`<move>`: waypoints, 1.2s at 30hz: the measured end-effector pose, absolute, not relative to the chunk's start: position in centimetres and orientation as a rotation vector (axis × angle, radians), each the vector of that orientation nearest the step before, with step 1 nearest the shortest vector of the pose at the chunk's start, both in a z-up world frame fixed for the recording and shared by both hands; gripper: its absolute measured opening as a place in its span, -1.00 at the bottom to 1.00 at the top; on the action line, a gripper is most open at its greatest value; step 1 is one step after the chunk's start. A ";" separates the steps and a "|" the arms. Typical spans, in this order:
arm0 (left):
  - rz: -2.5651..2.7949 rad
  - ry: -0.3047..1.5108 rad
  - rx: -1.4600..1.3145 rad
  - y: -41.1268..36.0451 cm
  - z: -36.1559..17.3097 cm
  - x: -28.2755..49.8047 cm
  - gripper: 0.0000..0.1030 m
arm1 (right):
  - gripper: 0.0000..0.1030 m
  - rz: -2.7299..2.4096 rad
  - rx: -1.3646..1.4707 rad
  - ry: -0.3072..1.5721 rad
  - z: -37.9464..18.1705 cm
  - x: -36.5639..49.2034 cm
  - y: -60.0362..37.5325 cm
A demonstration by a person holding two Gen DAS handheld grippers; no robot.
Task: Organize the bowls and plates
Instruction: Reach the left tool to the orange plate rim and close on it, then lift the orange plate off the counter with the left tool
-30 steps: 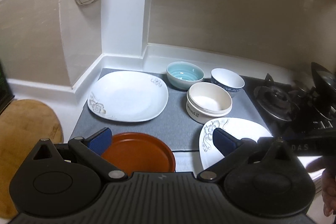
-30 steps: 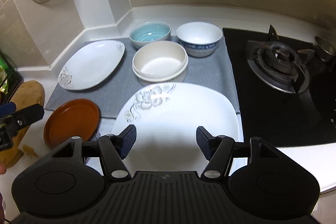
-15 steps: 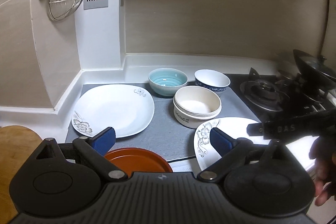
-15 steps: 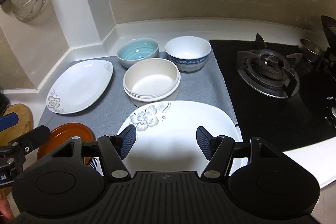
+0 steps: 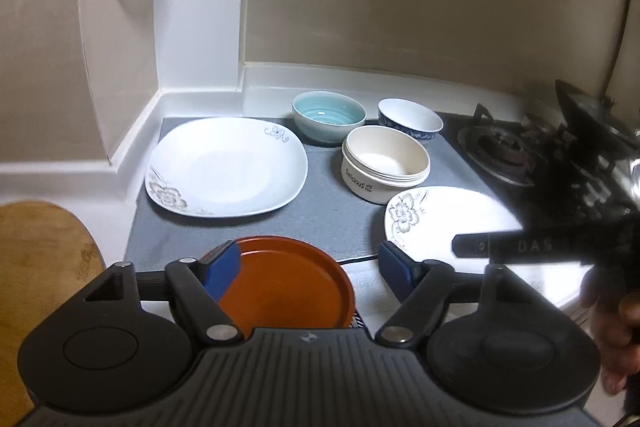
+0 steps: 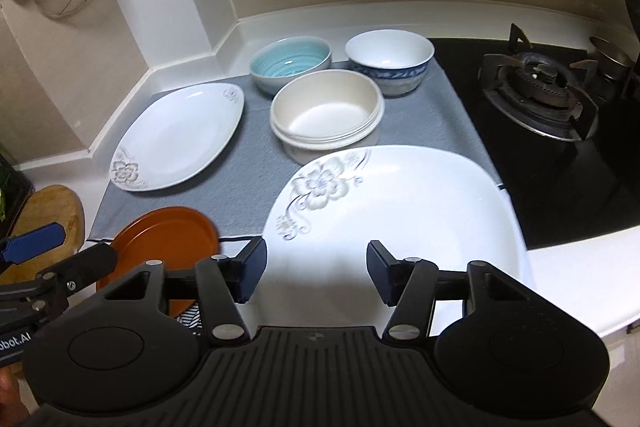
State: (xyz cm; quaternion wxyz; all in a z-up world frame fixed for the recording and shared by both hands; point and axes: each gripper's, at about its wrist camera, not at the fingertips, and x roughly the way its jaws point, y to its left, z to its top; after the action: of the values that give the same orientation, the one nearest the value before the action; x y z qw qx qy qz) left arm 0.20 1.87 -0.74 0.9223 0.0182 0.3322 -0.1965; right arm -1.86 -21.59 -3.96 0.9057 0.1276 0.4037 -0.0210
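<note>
Left wrist view: we saw the orange plate (image 5: 280, 279) partly hidden beneath the left gripper (image 5: 308, 267), tilted down, jaws apart and just closing, empty; the right gripper (image 6: 314, 267), likewise unloaded and narrowing, hung over the white plate (image 6: 420, 203).

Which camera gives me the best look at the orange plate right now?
The left wrist view: the orange plate lies almost whole between the open left gripper's fingers. In the right wrist view it sits at the edge, partly hidden.

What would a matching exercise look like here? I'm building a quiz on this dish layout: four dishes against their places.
1. round orange plate
2. pale blue ribbed bowl
3. cream bowl stack
4. white bowl with blue band

a. nearest the stove
b. in front of the two back bowls
c. back row, left
d. off the grey mat's front left corner

Pairs: 1-d, 2-c, 3-b, 4-a
</note>
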 end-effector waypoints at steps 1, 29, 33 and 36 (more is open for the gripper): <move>-0.409 0.678 0.033 1.8 -0.8 0.2 0.53 | 0.11 -0.037 0.262 0.836 -3.9 -1.9 -21.4; -0.476 0.691 0.006 2.1 -1.3 0.3 -0.67 | -0.56 0.005 0.160 0.806 -2.7 -1.3 -19.2; -0.484 0.692 0.010 2.2 -1.4 0.1 -0.72 | -0.59 0.021 0.159 0.807 -2.8 -1.3 -19.1; -0.489 0.701 0.008 2.1 -1.5 0.1 -0.72 | -0.58 0.040 0.171 0.811 -2.7 -1.2 -19.2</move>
State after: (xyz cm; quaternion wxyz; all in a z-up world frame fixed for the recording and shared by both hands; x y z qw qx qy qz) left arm 0.10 2.15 -1.51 0.9100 0.0037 0.3399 -0.2373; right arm -1.16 -19.18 -2.72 0.9152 0.0830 0.3939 0.0195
